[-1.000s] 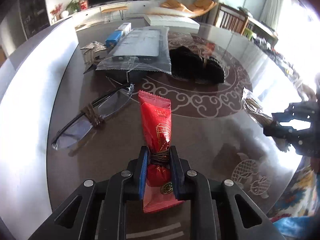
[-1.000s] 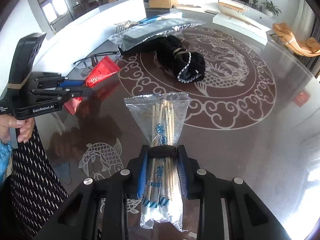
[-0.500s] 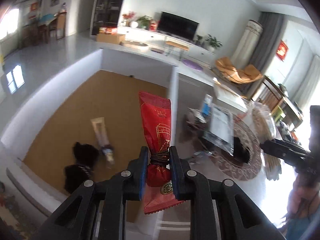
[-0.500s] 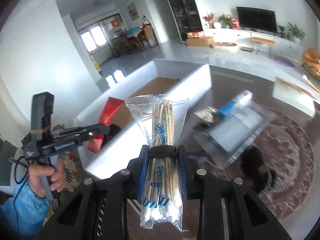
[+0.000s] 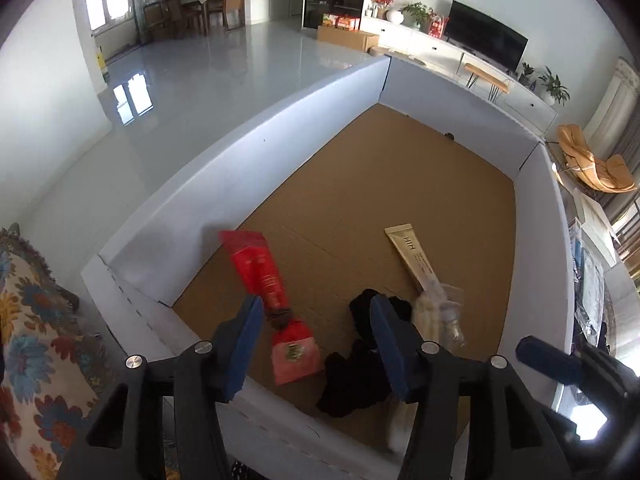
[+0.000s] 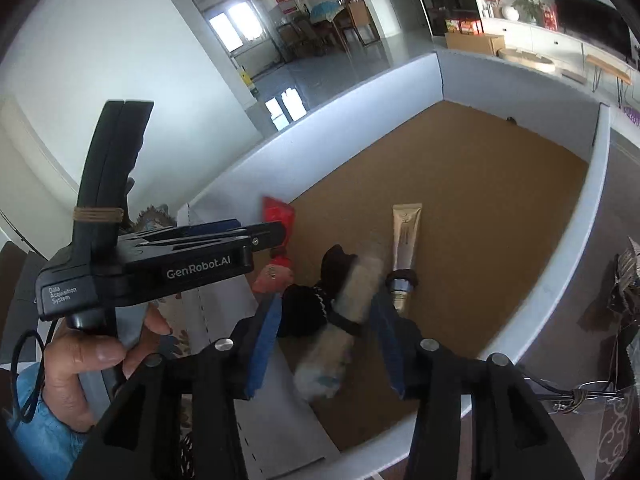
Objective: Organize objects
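Both packets are dropping into the white box (image 5: 256, 152)! The red sachet (image 5: 276, 300) falls at seven o'clock on the cardboard floor, free of the left gripper (image 5: 316, 344), whose jaws have just been opening. The right gripper (image 6: 324, 344), also just opening, releases the blurred stick pack (image 6: 344, 320) beside the black pouch (image 6: 312, 300) and gold tube (image 6: 404, 236). Both grippers tilt down over the near wall; glasses (image 6: 580, 392) wait outside at four o'clock.
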`<state>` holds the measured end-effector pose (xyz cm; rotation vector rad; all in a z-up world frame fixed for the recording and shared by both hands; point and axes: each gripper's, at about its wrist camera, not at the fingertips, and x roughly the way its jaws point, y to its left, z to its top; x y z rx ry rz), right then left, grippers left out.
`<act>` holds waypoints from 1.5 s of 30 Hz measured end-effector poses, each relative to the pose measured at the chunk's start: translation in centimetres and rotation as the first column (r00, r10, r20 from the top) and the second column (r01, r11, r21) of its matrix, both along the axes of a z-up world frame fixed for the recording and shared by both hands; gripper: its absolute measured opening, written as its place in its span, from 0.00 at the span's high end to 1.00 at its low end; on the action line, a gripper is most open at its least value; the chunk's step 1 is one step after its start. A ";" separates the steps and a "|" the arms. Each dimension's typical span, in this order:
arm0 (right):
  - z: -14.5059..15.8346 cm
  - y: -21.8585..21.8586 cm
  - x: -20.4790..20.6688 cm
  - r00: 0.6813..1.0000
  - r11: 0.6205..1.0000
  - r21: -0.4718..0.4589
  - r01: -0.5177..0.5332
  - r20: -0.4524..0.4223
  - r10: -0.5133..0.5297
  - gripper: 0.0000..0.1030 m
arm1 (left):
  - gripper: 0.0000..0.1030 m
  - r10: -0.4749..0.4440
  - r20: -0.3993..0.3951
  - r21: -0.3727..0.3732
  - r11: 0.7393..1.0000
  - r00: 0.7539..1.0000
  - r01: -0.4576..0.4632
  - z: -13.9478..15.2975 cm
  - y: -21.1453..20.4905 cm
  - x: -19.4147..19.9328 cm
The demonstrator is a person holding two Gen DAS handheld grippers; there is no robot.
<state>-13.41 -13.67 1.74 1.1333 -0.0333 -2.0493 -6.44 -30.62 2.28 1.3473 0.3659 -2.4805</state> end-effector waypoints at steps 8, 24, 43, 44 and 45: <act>1.3 15.1 5.5 0.929 0.977 0.069 0.201 -0.329 -0.168 0.08 | 0.33 -0.267 -0.176 0.070 0.957 0.948 0.283 3.4 12.4 5.6; -8.2 39.9 13.3 0.790 0.711 0.345 0.612 -0.232 -0.568 0.07 | 0.11 -0.569 0.043 -0.089 0.817 0.822 0.570 -8.0 38.3 6.4; -8.8 40.0 12.7 0.782 0.705 0.347 0.618 -0.184 -0.595 0.00 | 0.00 -0.515 0.029 -0.075 0.854 0.857 0.515 -8.5 35.9 5.2; -8.8 40.0 12.6 0.782 0.705 0.347 0.618 -0.184 -0.595 0.00 | 0.00 -0.515 0.029 -0.075 0.853 0.857 0.516 -8.5 35.9 5.3; -8.8 40.0 12.6 0.782 0.705 0.347 0.618 -0.184 -0.595 0.00 | 0.00 -0.516 0.030 -0.075 0.853 0.856 0.517 -8.5 35.8 5.3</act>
